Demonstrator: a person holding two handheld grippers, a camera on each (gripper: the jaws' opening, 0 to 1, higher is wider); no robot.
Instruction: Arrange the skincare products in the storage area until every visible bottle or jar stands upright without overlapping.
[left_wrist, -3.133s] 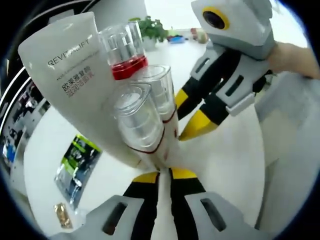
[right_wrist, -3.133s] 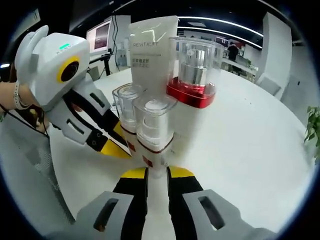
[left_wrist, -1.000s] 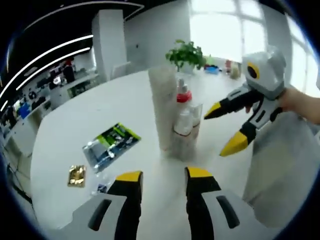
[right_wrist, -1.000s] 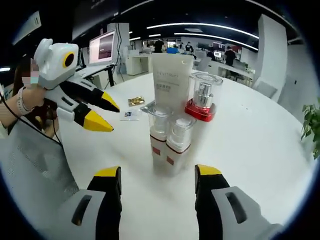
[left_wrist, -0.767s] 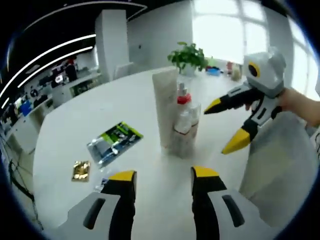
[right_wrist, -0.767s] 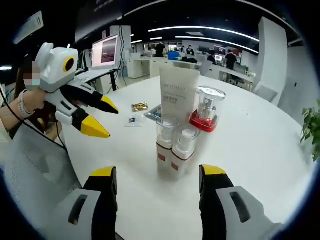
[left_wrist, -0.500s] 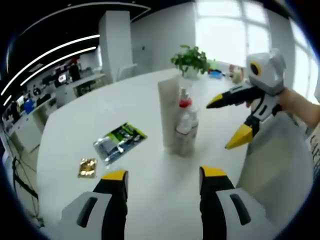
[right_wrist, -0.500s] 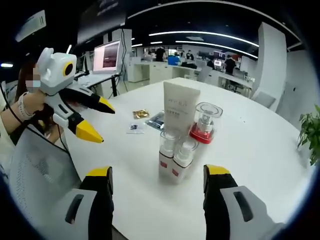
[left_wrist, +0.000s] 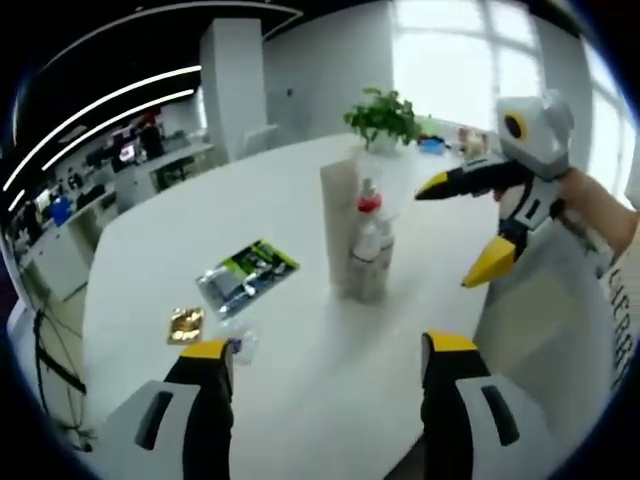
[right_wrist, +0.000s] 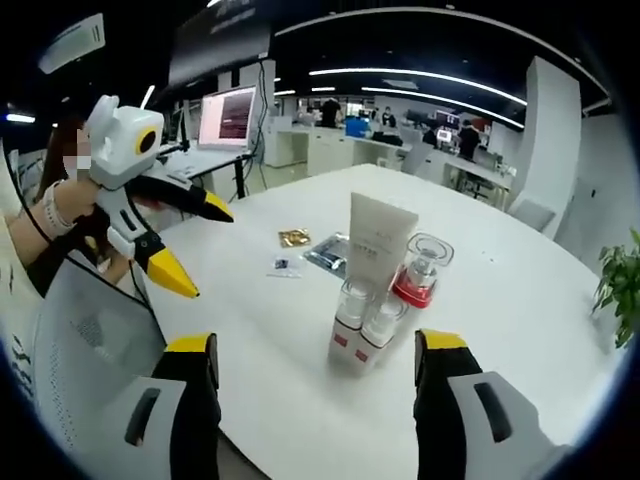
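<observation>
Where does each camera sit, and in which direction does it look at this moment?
Left gripper view: rides on the left tool, facing the upright skincare products on the white table; its open jaws and a hand holding the right tool show.
Right gripper view: rides on the right tool, facing the same products; the left tool shows.
Shared: products, table.

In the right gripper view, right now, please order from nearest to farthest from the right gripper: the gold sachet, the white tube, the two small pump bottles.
From the right gripper:
1. Two small pump bottles, straight ahead, side by side at the front of the group.
2. White tube, upright just behind them.
3. Gold sachet, flat on the table, farther back and left.
</observation>
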